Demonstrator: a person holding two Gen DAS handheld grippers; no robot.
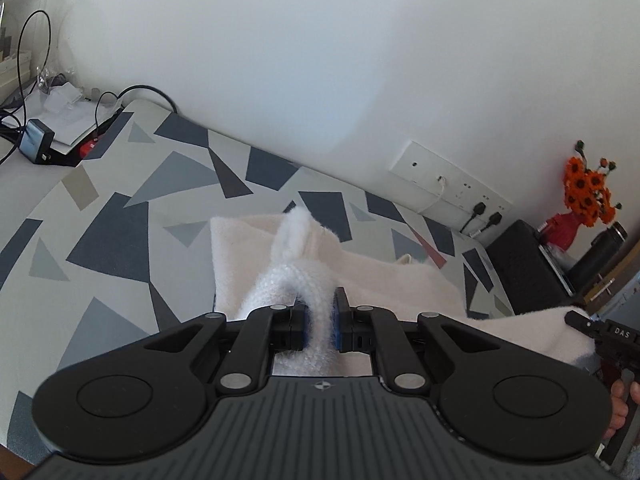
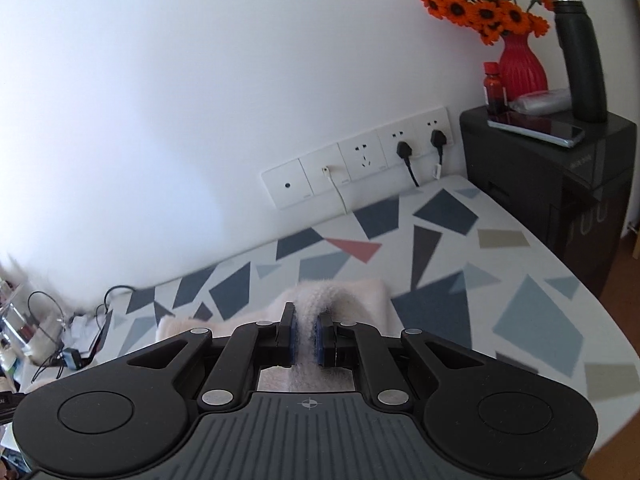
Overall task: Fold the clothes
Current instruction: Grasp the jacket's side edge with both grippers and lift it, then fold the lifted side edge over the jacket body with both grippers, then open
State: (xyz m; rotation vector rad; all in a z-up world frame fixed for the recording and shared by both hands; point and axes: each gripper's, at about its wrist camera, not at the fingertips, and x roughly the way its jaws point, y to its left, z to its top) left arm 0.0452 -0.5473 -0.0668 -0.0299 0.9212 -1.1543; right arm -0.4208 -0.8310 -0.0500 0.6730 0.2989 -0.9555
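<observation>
Left gripper (image 1: 320,322): pinching a bunched fold of the fluffy white knitted garment (image 1: 288,280) between narrow blue-padded fingers (image 1: 303,326), fabric filling the gap.

Right gripper (image 2: 306,340): clamping another gathered ridge of the same pale fuzzy cloth (image 2: 340,300), black fingers (image 2: 288,332) drawn close with only the fabric between them.

Garment: hanging partly raised from both pinch points, the rest lying spread on the bed cover printed with grey, navy and dusty-red shards (image 1: 120,220) (a twisted loop standing up just beyond the left fingers).

Garment edge: stretching toward the right border of the left wrist view, meeting the tip of the other black tool (image 1: 600,332) there.

Hand (image 1: 622,404): showing only as a few fingertips at the right border, wrapping the handle.

Wall: plain white, carrying a row of white wall sockets (image 2: 360,164) with two black plugs (image 2: 404,150) and one white cable (image 2: 338,188) inserted.

Bedside cabinet: dark box-shaped unit (image 2: 540,172) standing just beside the bed, bearing a red ribbed vase (image 2: 520,64) of orange artificial flowers (image 2: 480,8), a tall black flask (image 2: 580,56), a small red-capped bottle (image 2: 494,88) and a flat phone (image 2: 540,126).

Far corner: black cables (image 1: 36,60) looping over a cluttered desk, with a small grey charger (image 1: 36,142) lying near the bed edge.
</observation>
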